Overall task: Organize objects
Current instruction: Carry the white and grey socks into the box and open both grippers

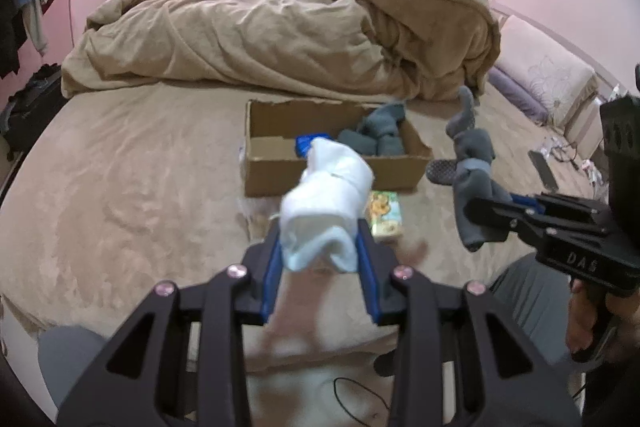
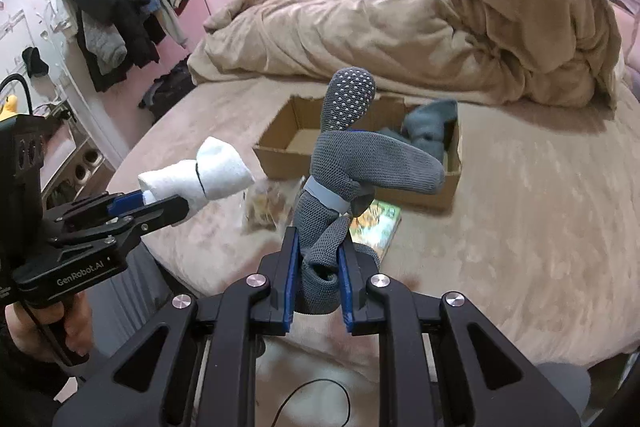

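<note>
My left gripper [image 1: 320, 247] is shut on a rolled white sock bundle [image 1: 326, 203] and holds it above the bed, short of the cardboard box [image 1: 332, 175]. It also shows in the right wrist view [image 2: 160, 205] with the white bundle [image 2: 208, 175]. My right gripper [image 2: 318, 247] is shut on a knotted grey sock bundle [image 2: 352, 163] with grip dots, held in the air near the box [image 2: 416, 193]. It also shows in the left wrist view [image 1: 492, 219] with the grey bundle [image 1: 472, 179]. A grey sock bundle [image 1: 380, 135] and a blue item [image 1: 306, 145] lie in the box.
A green illustrated packet [image 1: 384, 215] lies on the bed in front of the box, and a clear bag of snacks [image 2: 266, 205] lies left of it. A heaped tan duvet [image 1: 280, 31] covers the far bed. Pillows [image 1: 540, 75] sit right; hung clothes [image 2: 132, 11] left.
</note>
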`<state>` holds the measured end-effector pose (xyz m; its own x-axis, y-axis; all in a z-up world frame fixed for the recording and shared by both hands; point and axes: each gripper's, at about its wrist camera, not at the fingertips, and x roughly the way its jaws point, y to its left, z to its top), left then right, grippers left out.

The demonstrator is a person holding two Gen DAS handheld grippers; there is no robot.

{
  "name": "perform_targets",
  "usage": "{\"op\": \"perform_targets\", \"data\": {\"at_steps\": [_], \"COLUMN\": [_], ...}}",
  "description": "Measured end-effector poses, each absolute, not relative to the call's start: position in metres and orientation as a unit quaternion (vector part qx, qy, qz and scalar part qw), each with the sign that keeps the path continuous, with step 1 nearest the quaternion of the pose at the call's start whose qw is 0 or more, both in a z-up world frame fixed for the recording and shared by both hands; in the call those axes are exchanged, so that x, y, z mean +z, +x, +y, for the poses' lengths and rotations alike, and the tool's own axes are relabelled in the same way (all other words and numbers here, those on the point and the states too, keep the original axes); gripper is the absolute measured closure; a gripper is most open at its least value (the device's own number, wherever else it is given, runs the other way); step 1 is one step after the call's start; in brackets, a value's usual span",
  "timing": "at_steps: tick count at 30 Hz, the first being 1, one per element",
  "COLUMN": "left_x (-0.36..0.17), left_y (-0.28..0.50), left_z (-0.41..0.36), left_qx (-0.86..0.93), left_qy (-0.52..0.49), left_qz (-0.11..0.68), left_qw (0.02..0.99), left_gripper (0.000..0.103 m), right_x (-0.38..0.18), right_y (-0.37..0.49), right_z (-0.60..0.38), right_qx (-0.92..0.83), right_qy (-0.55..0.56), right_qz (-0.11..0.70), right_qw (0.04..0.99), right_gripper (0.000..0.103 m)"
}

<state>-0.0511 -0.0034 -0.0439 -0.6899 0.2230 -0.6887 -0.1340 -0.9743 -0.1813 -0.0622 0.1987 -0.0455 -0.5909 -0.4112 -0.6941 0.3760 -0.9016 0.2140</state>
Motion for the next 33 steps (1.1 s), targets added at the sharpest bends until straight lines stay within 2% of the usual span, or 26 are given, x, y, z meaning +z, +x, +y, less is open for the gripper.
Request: {"op": "perform_targets", "data": {"at_steps": [20,26,33], "left_x": [0.028,0.015,-0.032], "left_y": [-0.11,-0.145,-0.197], "left_z": [-0.007,-0.016,-0.023], "left_qx": [0.941,0.941,0.927], "left_qy": [-0.318,-0.319,-0.358], "left_qz": [-0.055,-0.065,-0.072], "left_qw": [0.101,0.089,0.084], "left_gripper": [0.069,0.069,0.069], "right_x": [0.004,-0.004,-0.038], "right_y": [-0.109,-0.144,-0.193], "right_z": [0.179,0.169,0.16], "right_qx": [-0.907,-0.904,-0.894], "right_qy": [0.345,0.348,0.375], "right_qz": [-0.013,-0.017,-0.024], "right_qw": [0.242,0.247,0.245], "right_gripper": [0.084,0.084,0.084]}}
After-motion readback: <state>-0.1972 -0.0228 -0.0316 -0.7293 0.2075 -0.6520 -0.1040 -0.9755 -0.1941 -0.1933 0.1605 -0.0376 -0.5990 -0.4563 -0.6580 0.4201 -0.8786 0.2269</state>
